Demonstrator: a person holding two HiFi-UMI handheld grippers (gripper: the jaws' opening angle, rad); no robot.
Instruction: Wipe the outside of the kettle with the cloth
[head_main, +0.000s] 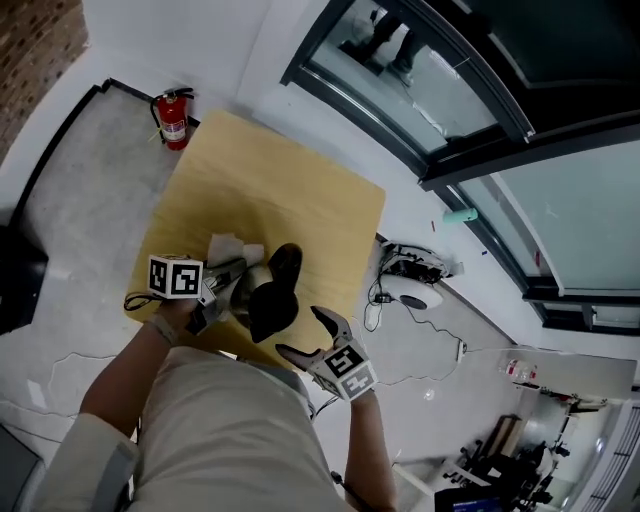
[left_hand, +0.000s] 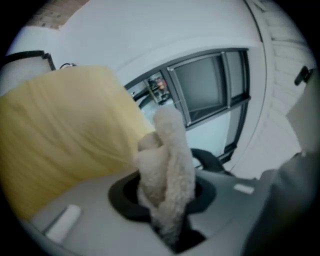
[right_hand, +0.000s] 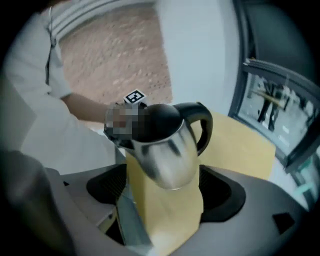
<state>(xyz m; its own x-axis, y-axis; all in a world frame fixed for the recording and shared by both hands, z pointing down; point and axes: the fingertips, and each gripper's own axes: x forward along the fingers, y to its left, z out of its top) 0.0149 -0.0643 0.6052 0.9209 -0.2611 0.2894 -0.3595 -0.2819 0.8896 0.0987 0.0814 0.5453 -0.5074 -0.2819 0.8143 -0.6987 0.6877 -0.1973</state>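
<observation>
Left gripper (head_main: 225, 283), head view: pinches cloth (head_main: 228, 247) right by kettle (head_main: 270, 295) on yellow table (head_main: 300, 200); right gripper (head_main: 300, 332) near, jaws wide.
Left gripper view: cloth soft, floppy, squeezed btwn jaws.
Right gripper view: nothing held; kettle shiny, hard, prob slippery, so grab black handle (right_hand: 207, 125).

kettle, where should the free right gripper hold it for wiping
Take the black handle: it loops clear of the rounded steel body of the kettle, leaving a gap for a jaw. Come from the handle's side with the open right gripper; the left gripper is busy holding the cloth.
</observation>
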